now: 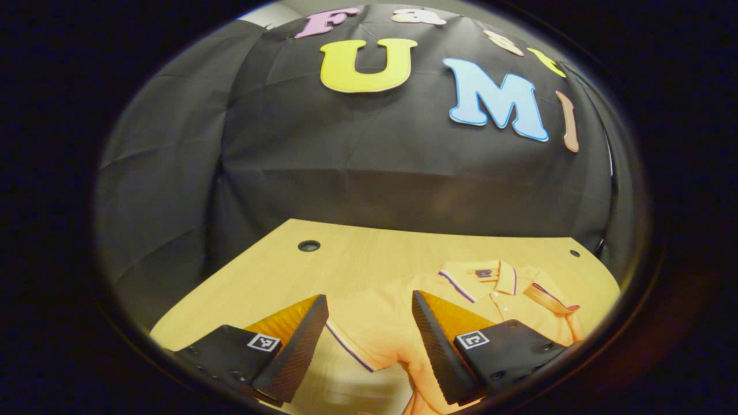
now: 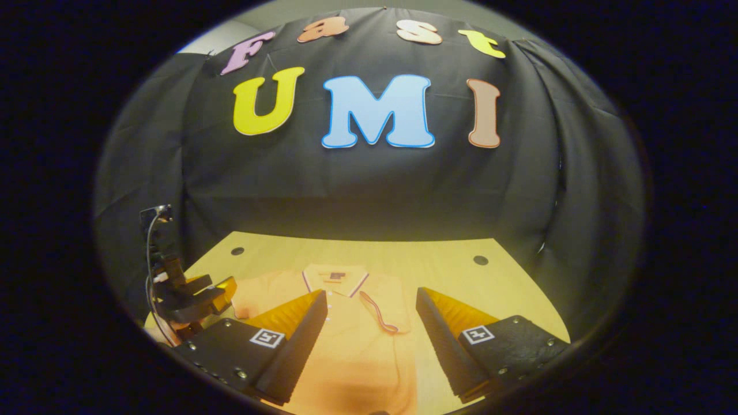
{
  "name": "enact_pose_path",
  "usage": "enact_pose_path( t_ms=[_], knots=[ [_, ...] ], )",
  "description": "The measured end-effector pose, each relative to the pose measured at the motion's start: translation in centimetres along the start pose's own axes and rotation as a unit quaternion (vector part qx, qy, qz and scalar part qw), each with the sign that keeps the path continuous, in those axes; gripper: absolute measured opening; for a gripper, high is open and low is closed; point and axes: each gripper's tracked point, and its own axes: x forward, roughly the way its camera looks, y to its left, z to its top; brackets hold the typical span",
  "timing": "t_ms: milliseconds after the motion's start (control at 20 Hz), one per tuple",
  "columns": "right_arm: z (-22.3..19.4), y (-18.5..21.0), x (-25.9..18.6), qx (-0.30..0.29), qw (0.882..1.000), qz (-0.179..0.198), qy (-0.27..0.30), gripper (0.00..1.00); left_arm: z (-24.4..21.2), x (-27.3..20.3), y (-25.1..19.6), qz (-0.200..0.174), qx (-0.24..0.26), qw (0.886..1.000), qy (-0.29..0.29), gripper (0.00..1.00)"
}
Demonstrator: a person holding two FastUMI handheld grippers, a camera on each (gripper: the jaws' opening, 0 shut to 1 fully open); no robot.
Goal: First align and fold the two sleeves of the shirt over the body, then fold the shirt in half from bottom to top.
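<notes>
Both tools hang above the desk [image 1: 242, 276] with their fingers spread wide and nothing between them. The left tool [image 1: 369, 340] tips down toward the desk's near edge, on its left side. The right tool [image 2: 369, 340] hovers over the middle of the near edge, tipped down the same way. From the right gripper view, the left tool [image 2: 216, 291] sits low over the desk's left edge.
</notes>
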Motion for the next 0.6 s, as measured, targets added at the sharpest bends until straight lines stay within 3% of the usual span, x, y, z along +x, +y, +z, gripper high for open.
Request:
enact_pose_path(
  t_ms=[300, 500, 550, 600],
  knots=[
    [-0.2, 1.1, -3.3, -0.005, 1.000, -0.009, -0.002, 0.96, -3.8, 4.0, 3.4, 0.047, -0.019, 0.997, 0.059, 0.94],
    [-0.3, 2.1, -4.5, -0.007, 1.000, -0.016, -0.004, 0.96, -5.7, 6.7, 4.0, 0.045, -0.031, 0.994, 0.092, 0.94],
    [-0.2, 2.5, -4.7, -0.011, 1.000, -0.016, -0.006, 0.92, -6.0, 7.2, 4.0, 0.045, -0.033, 0.994, 0.097, 0.94],
    [-0.1, 2.7, -4.8, -0.015, 1.000, -0.014, -0.007, 0.96, -6.2, 7.6, 4.0, 0.045, -0.035, 0.994, 0.099, 0.94]
  ],
)
